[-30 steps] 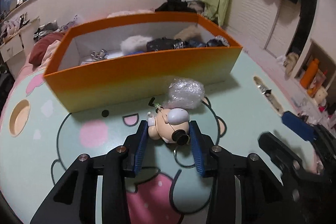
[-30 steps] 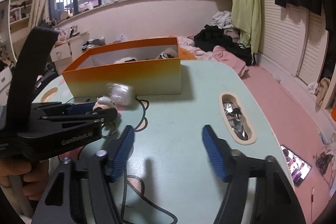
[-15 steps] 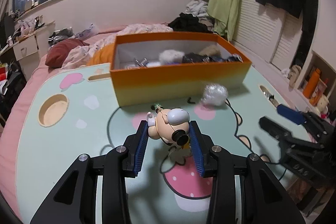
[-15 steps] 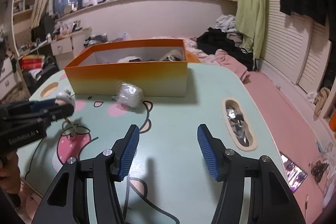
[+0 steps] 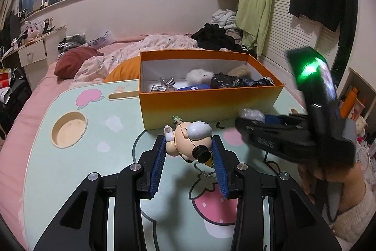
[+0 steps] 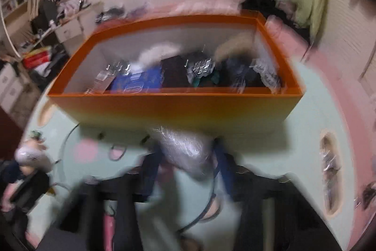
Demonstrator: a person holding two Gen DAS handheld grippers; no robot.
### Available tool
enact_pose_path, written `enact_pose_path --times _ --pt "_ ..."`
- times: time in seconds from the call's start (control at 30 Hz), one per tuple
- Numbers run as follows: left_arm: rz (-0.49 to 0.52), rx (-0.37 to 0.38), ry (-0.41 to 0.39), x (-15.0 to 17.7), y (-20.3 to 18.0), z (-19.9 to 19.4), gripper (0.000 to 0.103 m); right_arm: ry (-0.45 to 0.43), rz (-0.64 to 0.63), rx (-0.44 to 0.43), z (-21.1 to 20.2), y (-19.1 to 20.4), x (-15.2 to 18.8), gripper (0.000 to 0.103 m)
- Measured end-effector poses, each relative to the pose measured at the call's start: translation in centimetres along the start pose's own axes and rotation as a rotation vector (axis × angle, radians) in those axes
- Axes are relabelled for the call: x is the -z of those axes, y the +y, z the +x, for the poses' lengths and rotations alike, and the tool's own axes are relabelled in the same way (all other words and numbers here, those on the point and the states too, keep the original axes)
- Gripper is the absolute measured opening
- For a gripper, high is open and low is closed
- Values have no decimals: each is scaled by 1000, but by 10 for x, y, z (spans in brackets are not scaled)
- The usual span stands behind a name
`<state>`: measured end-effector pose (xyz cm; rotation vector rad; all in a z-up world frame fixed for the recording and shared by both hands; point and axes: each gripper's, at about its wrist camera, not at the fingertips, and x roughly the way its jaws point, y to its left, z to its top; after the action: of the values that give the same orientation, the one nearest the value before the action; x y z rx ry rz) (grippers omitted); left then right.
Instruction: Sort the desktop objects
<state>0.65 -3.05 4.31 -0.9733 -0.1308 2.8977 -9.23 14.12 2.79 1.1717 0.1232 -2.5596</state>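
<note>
My left gripper [image 5: 188, 148] is shut on a small cartoon figurine keychain [image 5: 188, 140], held just above the mint cartoon table [image 5: 70, 168]. The same figurine [image 6: 28, 154] shows at the left edge of the blurred right wrist view. A crumpled clear plastic ball [image 6: 185, 152] lies at the foot of the orange box [image 6: 174, 107]. My right gripper [image 6: 185, 158] is closing on the ball, and its blue pads touch both sides of it. In the left wrist view the right gripper [image 5: 252, 120] reaches in from the right to the ball [image 5: 250, 114] beside the box [image 5: 206, 98].
The box holds several items: fluffy balls, dark packets, a blue card, metal clips. The table has a round cup hole [image 5: 69, 128] at the left and a slot [image 6: 329, 171] with foil at the right. A cream-sleeved hand [image 5: 352, 204] holds the right gripper. A bed lies behind.
The right gripper swept forward and left to the plastic ball by the box, and its jaws narrowed around it. The left gripper drew back from the box, still holding the figurine.
</note>
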Motion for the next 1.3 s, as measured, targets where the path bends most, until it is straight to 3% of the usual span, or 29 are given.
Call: enact_pose_path --times 0.07,0.17,0.33,0.43,0.47,0.5,0.53,0.6,0.67,0.7,0.8,0.97,1.07,1.3 --pt "1 -1 -10 -3 0 -3 40 -23 15 -67 -13 -4 9 32" --pt "12 1 -33 -16 -4 -6 40 -139 -4 -61 -50 -9 13 32" --pt "6 15 -83 -71 -9 6 40 -277 9 -25 -82 -13 -40 32" --pt "20 -19 -68 -108 -12 38 41 -261 30 14 -63 -16 -74 32" --pt "15 -35 -51 -112 -11 48 45 -248 39 23 -51 -17 -82 33" --pt "1 -66 -2 -115 -8 70 67 -234 47 37 -37 -19 -89 34" --pt "-15 -108 42 -114 -5 87 76 -204 44 49 -21 -19 -95 41" --pt "-39 -178 125 -107 7 122 76 -62 48 110 17 -25 -97 54" --pt "11 -217 63 -104 2 119 77 -65 -13 128 23 -25 -93 51" --pt "13 -219 68 -104 3 117 77 -70 -33 152 22 -22 -91 52" --pt "-37 -143 32 -108 8 94 77 -156 -40 157 -2 -20 -89 53" --pt "-100 -81 26 -102 10 49 83 -270 51 66 -60 -28 -76 70" --pt "-96 -45 87 -76 4 33 83 -247 69 9 -81 -28 -50 74" --pt "-26 -62 281 17 -18 45 83 -61 73 24 -71 -34 44 74"
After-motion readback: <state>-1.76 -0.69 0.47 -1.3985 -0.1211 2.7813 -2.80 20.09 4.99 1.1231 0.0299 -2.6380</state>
